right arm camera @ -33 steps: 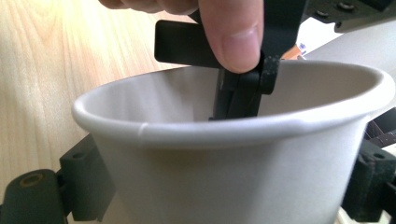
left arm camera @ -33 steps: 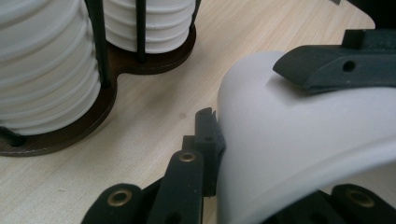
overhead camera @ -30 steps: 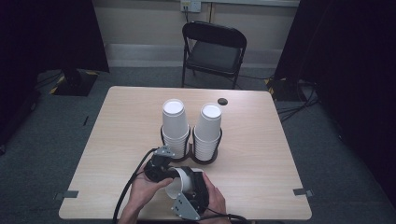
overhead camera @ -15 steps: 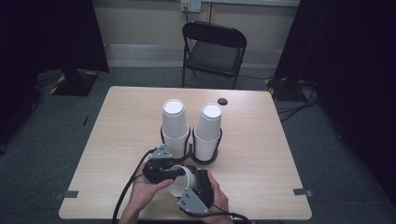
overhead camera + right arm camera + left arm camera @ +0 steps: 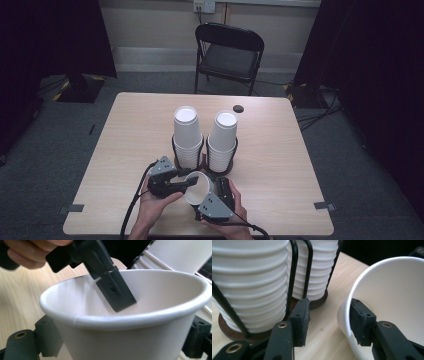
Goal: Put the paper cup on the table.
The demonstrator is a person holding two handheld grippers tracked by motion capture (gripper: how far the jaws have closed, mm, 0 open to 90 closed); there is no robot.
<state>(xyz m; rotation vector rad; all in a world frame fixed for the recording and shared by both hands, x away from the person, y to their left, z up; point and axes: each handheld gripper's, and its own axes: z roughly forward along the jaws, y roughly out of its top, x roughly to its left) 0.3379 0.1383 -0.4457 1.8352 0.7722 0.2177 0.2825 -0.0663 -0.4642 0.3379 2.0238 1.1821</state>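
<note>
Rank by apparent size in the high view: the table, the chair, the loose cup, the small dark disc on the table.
1. Table, by far the largest.
2. Chair; it stands farther from the camera, so it may look smaller than it is.
3. Loose cup, held between the grippers.
4. Dark disc, the smallest.

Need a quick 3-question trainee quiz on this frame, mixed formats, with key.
1. True or false: no gripper touches the loose cup.
2. How many cup stacks stand in the black wire holder? A) one B) two C) four
3. Fill in: one jaw of the left gripper sits ____ the loose cup's rim, the other outside it.

Key:
1. False: the right gripper clasps its sides.
2. B.
3. Inside.
</note>
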